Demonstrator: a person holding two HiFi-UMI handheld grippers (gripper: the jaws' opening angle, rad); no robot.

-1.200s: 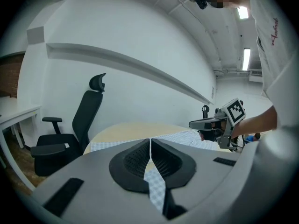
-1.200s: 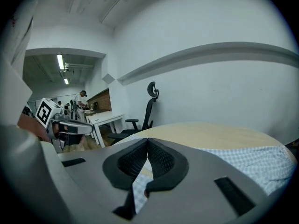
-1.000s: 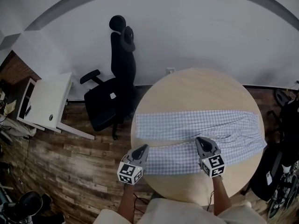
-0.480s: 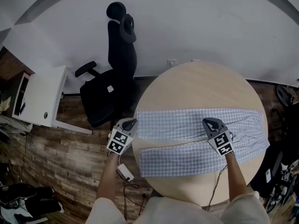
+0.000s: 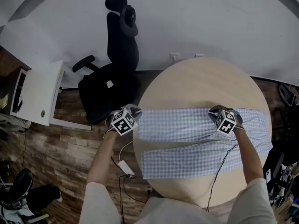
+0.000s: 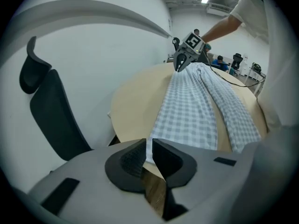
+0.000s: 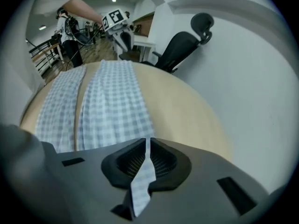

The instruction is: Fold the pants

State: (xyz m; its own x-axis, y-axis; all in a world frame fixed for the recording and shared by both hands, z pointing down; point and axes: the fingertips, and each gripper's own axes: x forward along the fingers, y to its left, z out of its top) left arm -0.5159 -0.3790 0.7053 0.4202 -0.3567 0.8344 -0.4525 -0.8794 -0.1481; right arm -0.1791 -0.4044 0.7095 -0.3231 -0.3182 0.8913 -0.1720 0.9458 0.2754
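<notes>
Blue-and-white checked pants (image 5: 196, 143) lie flat across the round wooden table (image 5: 201, 85), their two legs side by side. My left gripper (image 5: 136, 112) sits at the far leg's left end by the table edge. In the left gripper view it (image 6: 148, 155) is shut on a corner of the pants (image 6: 191, 111). My right gripper (image 5: 214, 110) is on the far edge of the same leg, further right. In the right gripper view it (image 7: 147, 157) is shut on a strip of the pants (image 7: 112, 101) that runs between its pads. Each gripper shows in the other's view: the right gripper (image 6: 180, 64), the left gripper (image 7: 122, 37).
A black office chair (image 5: 114, 78) stands just beyond the table's left side. A white desk (image 5: 37, 94) is further left. A white power adapter (image 5: 125, 167) with its cable lies on the wooden floor by the table. A white wall runs behind the table.
Both grippers moved away from me, from the near part of the pants to the far leg's edge. They also spread apart, left one out to the table's left edge.
</notes>
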